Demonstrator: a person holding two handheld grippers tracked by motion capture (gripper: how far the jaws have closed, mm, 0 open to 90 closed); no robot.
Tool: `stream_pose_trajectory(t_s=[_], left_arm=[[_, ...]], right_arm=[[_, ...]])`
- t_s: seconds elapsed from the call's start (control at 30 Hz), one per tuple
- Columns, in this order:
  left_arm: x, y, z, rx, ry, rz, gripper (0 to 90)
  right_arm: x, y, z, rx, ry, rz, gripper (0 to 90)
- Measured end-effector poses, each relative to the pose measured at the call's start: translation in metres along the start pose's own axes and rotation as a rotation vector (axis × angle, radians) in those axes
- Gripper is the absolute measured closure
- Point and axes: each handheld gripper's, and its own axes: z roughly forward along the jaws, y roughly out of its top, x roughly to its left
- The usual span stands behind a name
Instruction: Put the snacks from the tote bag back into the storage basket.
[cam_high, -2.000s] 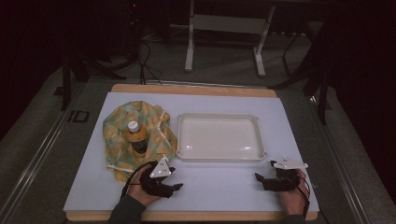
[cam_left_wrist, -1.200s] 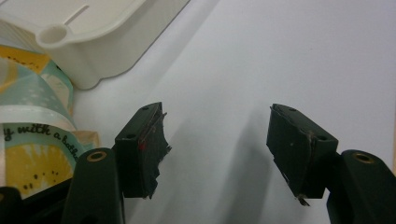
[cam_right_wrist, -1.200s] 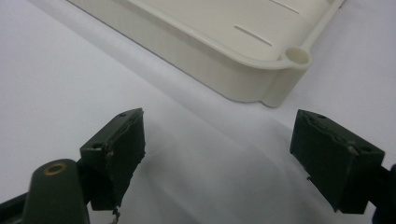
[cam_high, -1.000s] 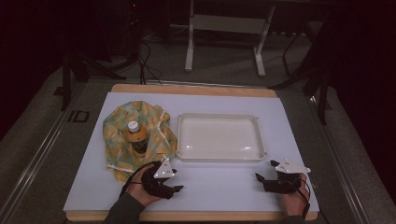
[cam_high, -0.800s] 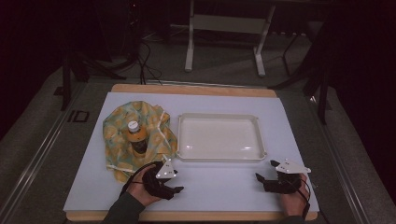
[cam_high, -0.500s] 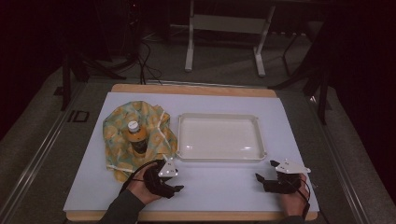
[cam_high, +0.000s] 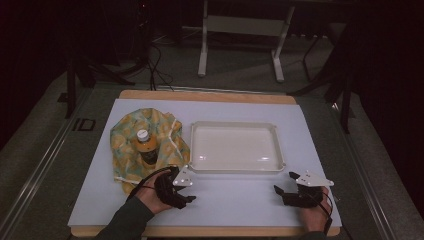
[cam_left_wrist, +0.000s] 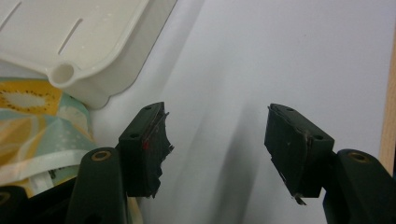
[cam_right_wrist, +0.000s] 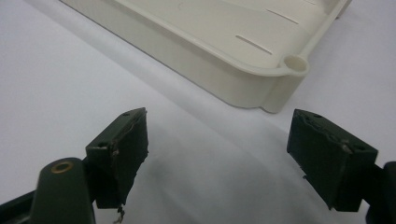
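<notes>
A bottle (cam_high: 146, 148) with a white cap and an amber body rests on a yellow and teal patterned cloth (cam_high: 125, 142) at the table's left. Beside it sits an empty white tray (cam_high: 235, 147). My left gripper (cam_high: 189, 191) is low over the mat just in front of the tray's near left corner, open and holding nothing. In the left gripper view the left gripper (cam_left_wrist: 217, 123) has the tray corner (cam_left_wrist: 93, 46) and the cloth (cam_left_wrist: 37, 126) to its left. My right gripper (cam_high: 282, 184) (cam_right_wrist: 219, 135) is open and holds nothing, near the tray's other front corner (cam_right_wrist: 210, 32).
A white mat (cam_high: 240, 210) covers the wooden table, whose near edge (cam_left_wrist: 387, 93) runs beside the left gripper. Beyond the table stand a metal frame (cam_high: 240, 30), cables on the floor and dark surroundings.
My left gripper has drifted a little to the right, toward the tray's near left corner. The right gripper has stayed almost where it was.
</notes>
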Motion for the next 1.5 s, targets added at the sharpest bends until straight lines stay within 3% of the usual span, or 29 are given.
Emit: stream_pose_trajectory(t_s=[0.8,1.5], left_arm=[[0.006,0.019,-0.008,0.035,0.004,0.06,40.1],[0.016,0.035,-0.02,0.104,-0.004,0.112,41.9]], right_arm=[[-0.001,0.0,-0.001,-0.009,0.006,0.006,19.5],[-0.001,0.0,-0.001,-0.011,0.009,0.003,19.5]])
